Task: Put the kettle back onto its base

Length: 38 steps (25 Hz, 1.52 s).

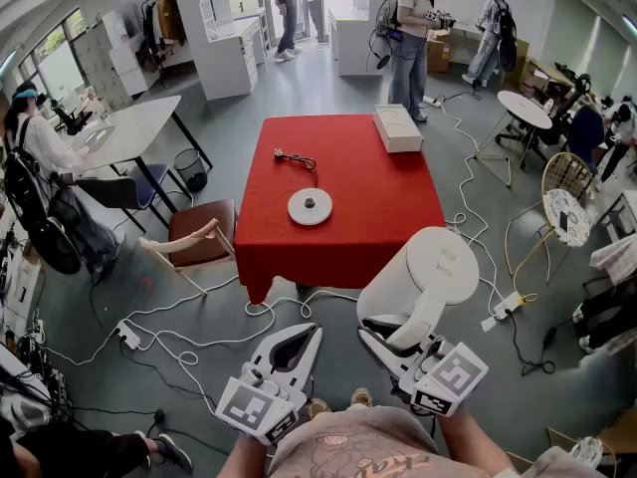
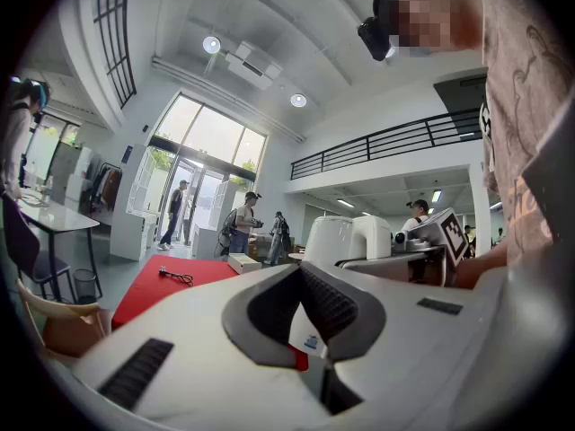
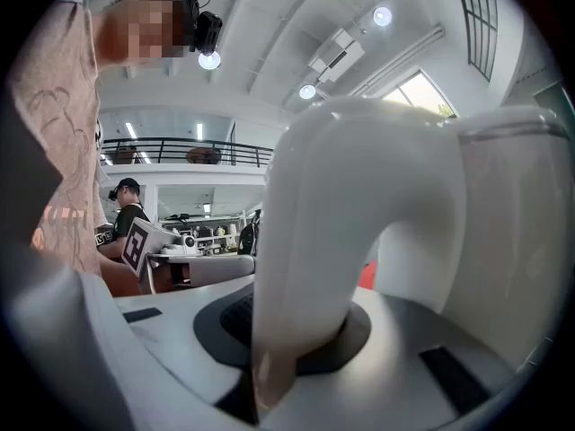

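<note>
Kettle (image 1: 430,267) was in the air, roughly upright as far as the head view showed, with its handle (image 3: 305,268) turned back toward the person. It hung nearer the person than the base (image 1: 310,206) and to the base's right, short of the near edge of the red counter (image 1: 368,217) that carried the base, so it was over the floor and well apart from the base. Right gripper (image 1: 390,345) was clamped on the handle, jaws partly closed round it and pointing level. Base lay flat and bare on top, its cord (image 1: 295,157) trailing off its far side. Left gripper (image 1: 304,339) sat nearer the person than the base and almost in line with it, jaws together on nothing. Judged next move: carry the kettle forward and left until it is over the base, then lower it.
</note>
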Tool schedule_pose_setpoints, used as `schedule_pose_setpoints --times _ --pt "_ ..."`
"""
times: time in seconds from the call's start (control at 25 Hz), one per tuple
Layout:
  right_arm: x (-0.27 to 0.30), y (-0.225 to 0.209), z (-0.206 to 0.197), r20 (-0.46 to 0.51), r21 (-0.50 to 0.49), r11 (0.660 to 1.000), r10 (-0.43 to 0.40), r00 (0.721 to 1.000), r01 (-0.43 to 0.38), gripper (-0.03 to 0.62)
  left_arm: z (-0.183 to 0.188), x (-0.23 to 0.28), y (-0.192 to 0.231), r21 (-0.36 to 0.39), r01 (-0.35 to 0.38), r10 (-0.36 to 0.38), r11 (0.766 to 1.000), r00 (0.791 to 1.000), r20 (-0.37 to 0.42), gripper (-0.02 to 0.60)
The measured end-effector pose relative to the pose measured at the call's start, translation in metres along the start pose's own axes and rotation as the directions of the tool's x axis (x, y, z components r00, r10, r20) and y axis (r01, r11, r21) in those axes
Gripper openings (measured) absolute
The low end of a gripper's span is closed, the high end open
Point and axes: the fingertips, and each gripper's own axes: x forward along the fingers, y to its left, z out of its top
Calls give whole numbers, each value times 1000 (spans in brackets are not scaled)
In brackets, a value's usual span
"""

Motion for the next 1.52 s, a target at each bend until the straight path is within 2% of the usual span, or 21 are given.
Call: schedule_pose_setpoints --times 0.36,0.52,0.84,1.2,1.52 --pt "-4 -7 0 3 3 1000 4 1000 -4 69 -2 2 -2 13 -4 4 1000 1000 2 -2" --pt "-9 -10 3 7 7 1000 9 1000 -9 69 -3 2 -8 -17 -13 12 1000 999 -44 -2" --pt "-23 -17 7 6 0 999 44 999 -44 69 -2 8 -12 8 -65 65 998 998 2 -2" --pt "-36 -25 3 -5 -5 996 87 996 -87 69 -11 17 -27 3 -97 97 995 995 10 -2" --pt "-31 -30 3 -16 -22 993 113 993 -113 69 -12 19 -18 1 -129 129 992 992 15 -2"
